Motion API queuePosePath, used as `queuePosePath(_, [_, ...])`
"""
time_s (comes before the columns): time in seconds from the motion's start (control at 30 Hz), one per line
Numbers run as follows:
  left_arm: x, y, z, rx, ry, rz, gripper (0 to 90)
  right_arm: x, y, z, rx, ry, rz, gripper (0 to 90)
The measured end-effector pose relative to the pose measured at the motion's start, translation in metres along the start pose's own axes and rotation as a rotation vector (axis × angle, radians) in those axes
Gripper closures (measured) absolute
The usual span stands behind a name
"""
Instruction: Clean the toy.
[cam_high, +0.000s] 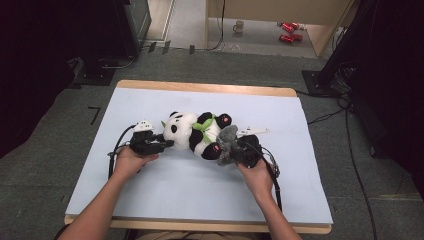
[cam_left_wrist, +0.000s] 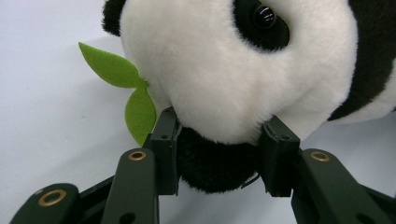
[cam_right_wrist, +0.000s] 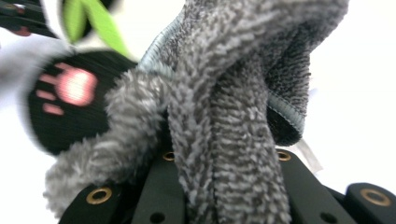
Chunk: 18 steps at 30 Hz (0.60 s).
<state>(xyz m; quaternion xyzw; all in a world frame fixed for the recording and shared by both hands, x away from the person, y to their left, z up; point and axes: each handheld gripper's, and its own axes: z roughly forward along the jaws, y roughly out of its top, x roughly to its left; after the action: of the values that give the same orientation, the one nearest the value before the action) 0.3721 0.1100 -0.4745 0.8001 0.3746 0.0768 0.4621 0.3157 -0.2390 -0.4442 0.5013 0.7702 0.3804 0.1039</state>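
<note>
One plush panda (cam_high: 196, 131), frame centre on the counter (cam_high: 165, 190): left gripper (cam_left_wrist: 219, 156) pinches its black ear. Right gripper (cam_right_wrist: 224, 186) clamps a grey cloth (cam_right_wrist: 233, 107), which hides its fingertips.

Lab or recording studio: carpeted floor (cam_high: 45, 150), stand bases (cam_high: 320, 80), trailing cables (cam_high: 350, 145), covered worktable (cam_high: 200, 95), mug (cam_high: 239, 26) and red cans (cam_high: 288, 32) on floor.

No readable text, label, brand or number appears anywhere. The red cans (cam_high: 288, 31) at one o'clock are too small to read
</note>
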Motion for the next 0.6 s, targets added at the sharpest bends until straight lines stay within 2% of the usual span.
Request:
queuePosePath(0.07, [0.0,0.001,-0.001,-0.009,-0.008,-0.004,57.1,-0.005,-0.001,0.003,0.004,-0.007,0.008,77.8])
queuePosePath(0.13, [0.0,0.002,-0.002,-0.012,-0.014,-0.014,57.2,-0.012,0.0,0.003,0.021,-0.061,-0.006,77.8])
queuePosePath(0.2, [-0.002,0.002,-0.002,-0.012,-0.026,-0.016,57.6,-0.023,0.0,0.001,0.032,-0.096,0.022,77.8])
queuePosePath(0.27, [-0.004,0.003,-0.002,-0.007,-0.037,-0.019,58.0,-0.032,0.002,-0.007,-0.004,-0.082,0.076,77.8])
queuePosePath(0.33, [-0.009,0.003,-0.001,-0.003,-0.044,-0.005,58.4,-0.033,0.006,-0.016,-0.044,-0.073,0.084,77.8])
queuePosePath(0.47, [-0.02,0.005,0.001,0.014,-0.047,0.004,58.7,-0.028,0.02,-0.04,-0.143,-0.066,0.062,77.8])
queuePosePath(0.6, [-0.032,0.004,0.006,0.011,-0.036,0.011,58.7,-0.018,0.035,-0.062,-0.211,-0.046,0.032,77.9])
